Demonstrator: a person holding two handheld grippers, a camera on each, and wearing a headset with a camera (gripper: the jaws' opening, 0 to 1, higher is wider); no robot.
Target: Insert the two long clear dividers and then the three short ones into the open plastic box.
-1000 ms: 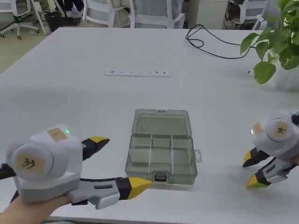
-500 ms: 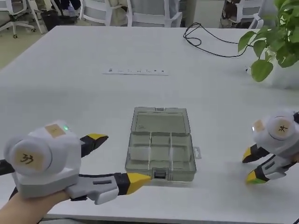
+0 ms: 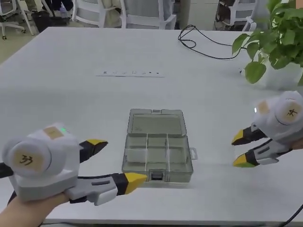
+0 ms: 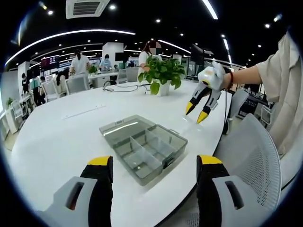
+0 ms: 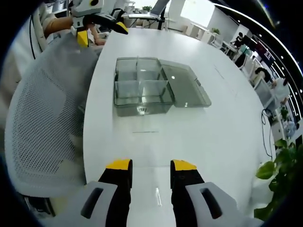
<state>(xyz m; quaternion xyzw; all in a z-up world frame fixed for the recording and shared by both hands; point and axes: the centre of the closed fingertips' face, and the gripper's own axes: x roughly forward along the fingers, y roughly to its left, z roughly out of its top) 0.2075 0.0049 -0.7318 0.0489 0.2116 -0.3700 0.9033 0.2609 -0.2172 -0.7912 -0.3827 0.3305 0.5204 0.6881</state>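
Note:
The clear grey plastic box (image 3: 157,158) lies open in the middle of the white table (image 3: 71,94), its lid flat behind it. Clear dividers stand inside and split it into several compartments. It also appears in the left gripper view, box (image 4: 144,147), and in the right gripper view, box (image 5: 142,86). My left gripper (image 3: 116,161) hovers just left of the box's front corner, wide open and holding nothing. My right gripper (image 3: 240,150) hangs open to the right of the box, a hand's width away. A faint thin line (image 5: 145,131) lies on the table before it; I cannot tell what it is.
A potted plant (image 3: 272,38) stands at the back right, with a black cable (image 3: 199,40) beside it. A flat white strip (image 3: 130,73) lies beyond the box. Office chairs stand at the far edge (image 3: 142,12), and a mesh chair (image 5: 42,118) sits at the near edge.
My right gripper has risen and come a little closer to the box. The left gripper and the box have stayed where they were; the head camera has shifted slightly.

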